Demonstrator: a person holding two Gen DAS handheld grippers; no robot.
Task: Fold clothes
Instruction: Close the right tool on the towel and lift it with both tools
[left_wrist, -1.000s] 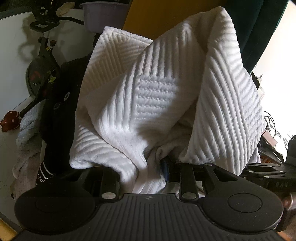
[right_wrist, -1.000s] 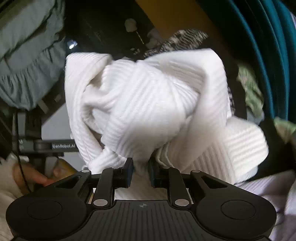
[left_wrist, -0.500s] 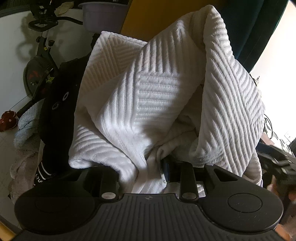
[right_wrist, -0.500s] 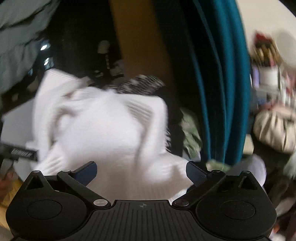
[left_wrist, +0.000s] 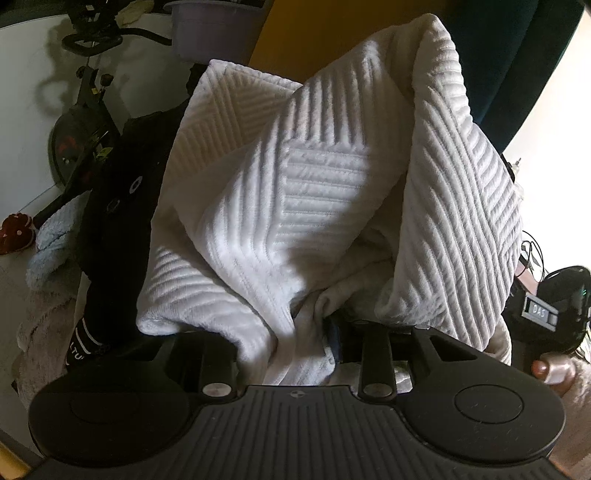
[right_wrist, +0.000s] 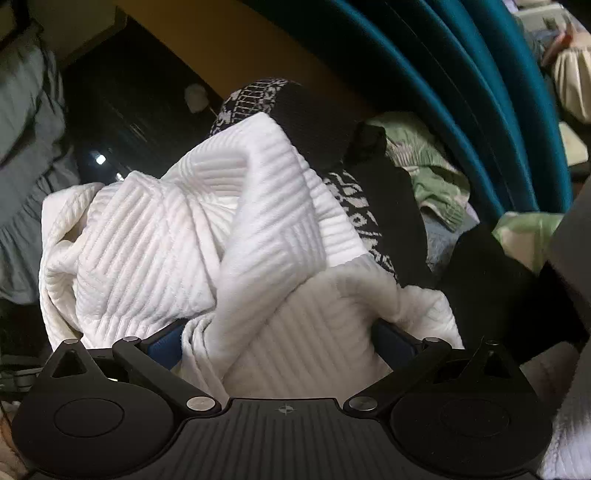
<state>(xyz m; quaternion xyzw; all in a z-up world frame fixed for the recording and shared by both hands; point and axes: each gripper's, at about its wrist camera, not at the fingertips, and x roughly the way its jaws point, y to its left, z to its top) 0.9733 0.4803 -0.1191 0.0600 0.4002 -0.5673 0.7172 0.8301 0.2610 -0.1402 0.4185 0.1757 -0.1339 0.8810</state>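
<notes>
A white ribbed garment (left_wrist: 295, 206) hangs bunched and fills the middle of the left wrist view. My left gripper (left_wrist: 314, 332) is shut on a fold of it at its lower edge; the cloth hides the left finger. In the right wrist view the same white garment (right_wrist: 207, 236) lies crumpled in front of my right gripper (right_wrist: 280, 339). That gripper stands open, its blue-padded fingers (right_wrist: 166, 343) spread wide, with white cloth lying loosely between them.
A black garment (left_wrist: 118, 229) and a pale blue towel (left_wrist: 51, 251) hang left of the white one, with an exercise bike (left_wrist: 81, 122) behind. A teal curtain (right_wrist: 461, 92), a black-and-white patterned cloth (right_wrist: 258, 99) and green clothes (right_wrist: 424, 166) lie beyond. A person's finger (left_wrist: 550, 369) shows low right.
My right gripper has let go of the white garment and opened wide, then swung back toward it. The left gripper keeps its hold; the garment has lifted slightly.
</notes>
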